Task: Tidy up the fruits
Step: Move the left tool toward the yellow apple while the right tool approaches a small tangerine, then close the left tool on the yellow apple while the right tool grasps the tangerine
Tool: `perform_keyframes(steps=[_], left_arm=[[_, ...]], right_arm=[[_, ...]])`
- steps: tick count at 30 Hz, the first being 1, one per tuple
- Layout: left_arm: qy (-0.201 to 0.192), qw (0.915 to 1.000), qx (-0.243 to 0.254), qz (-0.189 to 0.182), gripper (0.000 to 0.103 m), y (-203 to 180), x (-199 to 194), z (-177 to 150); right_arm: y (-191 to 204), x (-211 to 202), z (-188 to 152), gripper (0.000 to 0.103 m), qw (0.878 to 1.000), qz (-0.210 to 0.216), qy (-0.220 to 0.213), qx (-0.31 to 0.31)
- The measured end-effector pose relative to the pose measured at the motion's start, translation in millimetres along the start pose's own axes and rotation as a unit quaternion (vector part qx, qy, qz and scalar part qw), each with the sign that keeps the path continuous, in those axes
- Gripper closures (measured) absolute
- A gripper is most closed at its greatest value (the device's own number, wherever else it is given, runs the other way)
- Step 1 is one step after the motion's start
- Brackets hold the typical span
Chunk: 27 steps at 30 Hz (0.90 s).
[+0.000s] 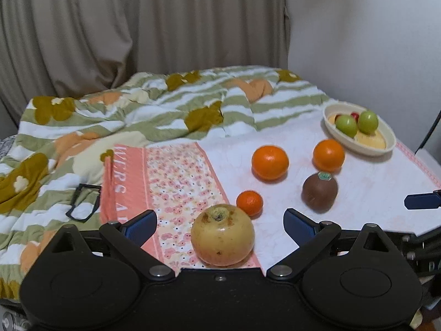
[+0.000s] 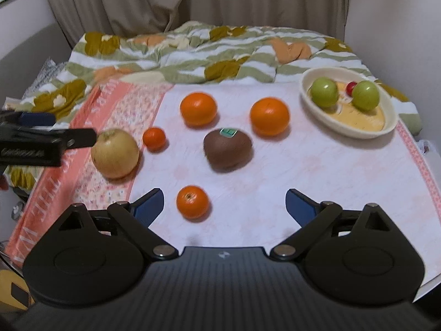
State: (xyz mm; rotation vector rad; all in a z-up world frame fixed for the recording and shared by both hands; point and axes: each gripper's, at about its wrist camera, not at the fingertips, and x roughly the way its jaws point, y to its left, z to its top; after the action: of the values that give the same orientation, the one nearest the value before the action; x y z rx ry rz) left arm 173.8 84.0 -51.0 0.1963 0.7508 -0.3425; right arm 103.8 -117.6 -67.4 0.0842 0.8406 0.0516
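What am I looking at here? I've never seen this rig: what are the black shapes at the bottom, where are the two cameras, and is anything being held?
The black shapes are two handheld grippers; each carries a camera looking along its fingers. The left gripper is open around a yellow pomegranate-like fruit, not squeezing it. The right gripper is open and empty, near a small orange. On the white cloth lie more oranges and a brown kiwi. The oval dish holds two green fruits and a small red one.
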Motion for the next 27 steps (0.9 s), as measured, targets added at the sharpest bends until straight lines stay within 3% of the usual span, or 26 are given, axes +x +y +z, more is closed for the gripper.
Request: perform_keyframes(steps=[5, 9, 17, 27], left_arm=[[0.031, 0.9995, 0.002, -0.011, 0.009, 8, 34, -4], [0.053, 0.9984, 0.011, -0.016, 0.021, 8, 54, -9], [0.06, 0.9975, 0.015, -0.032, 0.024, 6, 68, -15], [0.062, 0.9977, 0.01, -0.024, 0.025, 10, 63, -19]], right_arm=[[10, 22, -7, 0.0, 1.0, -0.001, 0.019, -0.002], [13, 36, -10, 0.0, 1.0, -0.001, 0.028, 0.006], [23, 56, -11, 0.022, 0.999, 0.001, 0.049, 0.0], [29, 66, -7, 0.033, 0.998, 0.006, 0.057, -0.012]])
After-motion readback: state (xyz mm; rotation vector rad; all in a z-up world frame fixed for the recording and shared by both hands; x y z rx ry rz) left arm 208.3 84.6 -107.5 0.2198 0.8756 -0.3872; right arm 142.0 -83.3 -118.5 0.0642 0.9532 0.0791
